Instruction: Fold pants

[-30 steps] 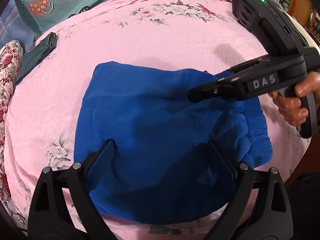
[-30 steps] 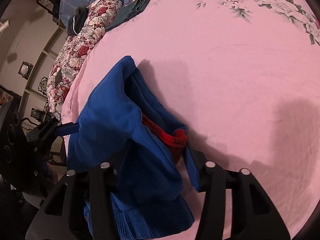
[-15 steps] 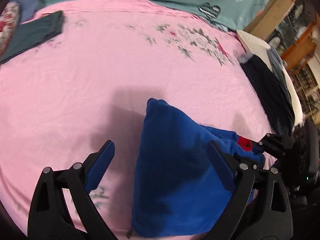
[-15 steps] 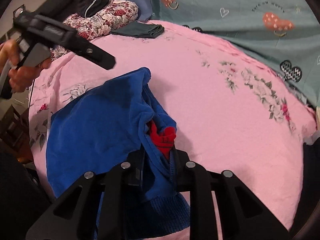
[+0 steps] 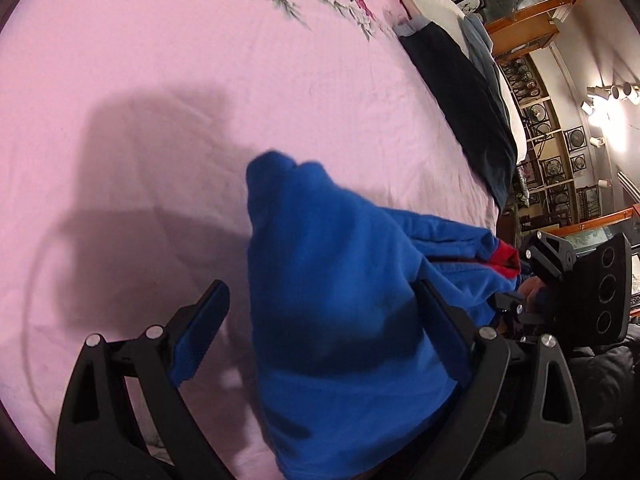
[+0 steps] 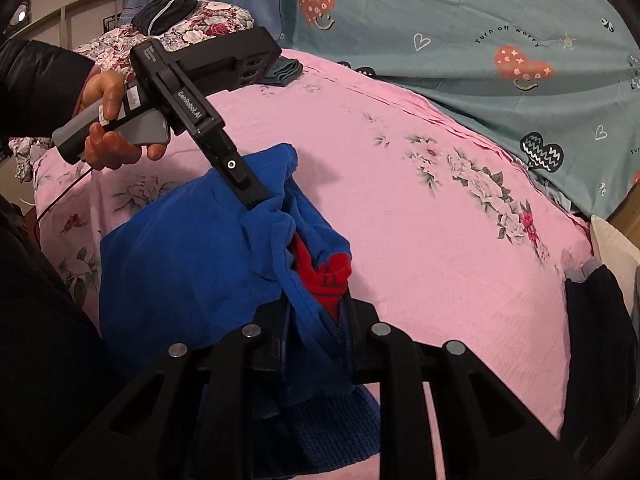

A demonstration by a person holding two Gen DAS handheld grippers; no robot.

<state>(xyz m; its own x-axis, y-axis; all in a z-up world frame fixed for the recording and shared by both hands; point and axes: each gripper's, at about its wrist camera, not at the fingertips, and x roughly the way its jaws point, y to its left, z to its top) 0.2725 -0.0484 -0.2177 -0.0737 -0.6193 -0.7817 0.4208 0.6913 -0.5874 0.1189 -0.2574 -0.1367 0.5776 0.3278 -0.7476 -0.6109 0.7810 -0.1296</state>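
Right tongs (image 6: 316,320) clamped around pants (image 6: 192,260)

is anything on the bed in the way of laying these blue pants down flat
Nothing visible: the pink sheet beside the blue pants is bare. The dark clothes lie off at the bed's edge. The right gripper is clamped on the pants.

"GenRobot.AI" printed in white along the black body of the left gripper (image 6: 256,196), right wrist view. Teal bedsheet (image 6: 460,32) behind the pink bed carries "Turn off worry" in small dark curved letters, readable 2 times (once near its top edge, once above an orange heart-face at right). Small label on the gripper's top rear by the hand, too tiny to read. Left wrist view: no legible text.
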